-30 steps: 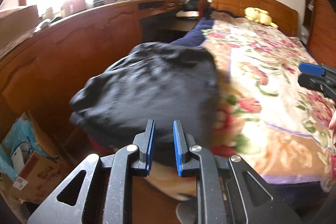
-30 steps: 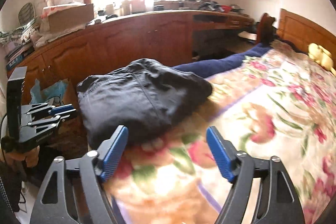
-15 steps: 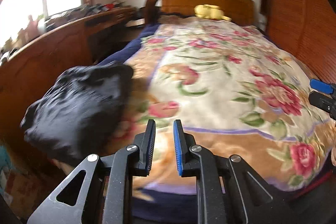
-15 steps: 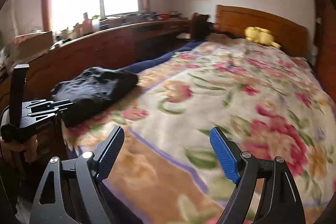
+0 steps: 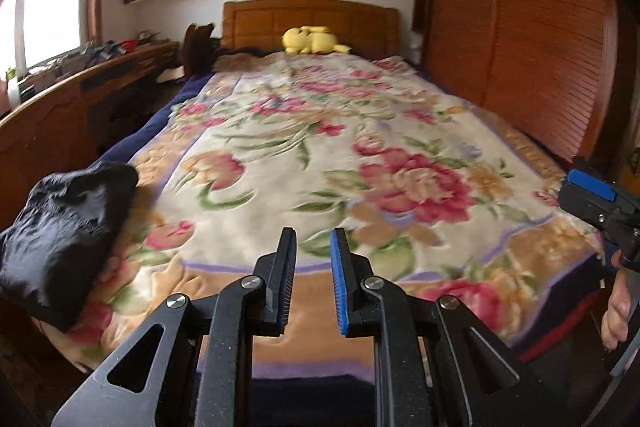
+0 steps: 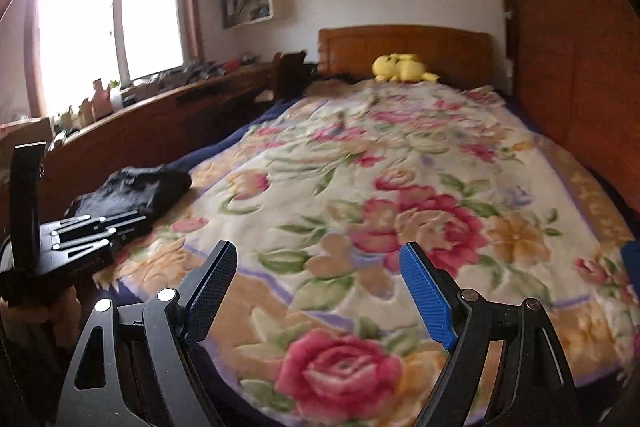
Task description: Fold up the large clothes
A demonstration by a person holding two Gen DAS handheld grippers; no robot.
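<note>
A folded dark garment (image 5: pixel 66 231) lies at the near left corner of the bed, on the floral blanket (image 5: pixel 320 163); it also shows in the right wrist view (image 6: pixel 132 189). My left gripper (image 5: pixel 313 239) hovers over the foot of the bed, to the right of the garment, its jaws a narrow gap apart and holding nothing. My right gripper (image 6: pixel 318 259) is wide open and empty over the foot of the bed. Each gripper shows at the edge of the other's view: the right one (image 5: pixel 596 199), the left one (image 6: pixel 80 231).
A yellow plush toy (image 5: pixel 314 41) lies by the wooden headboard (image 5: pixel 310 21). A long wooden desk (image 6: pixel 160 115) with clutter runs along the left under the window. A slatted wooden wardrobe (image 5: pixel 520 39) stands right of the bed.
Both grippers have swung right, away from the folded garment, toward the middle of the bed. The garment has stayed at the bed's left corner. Jaw openings look unchanged.
</note>
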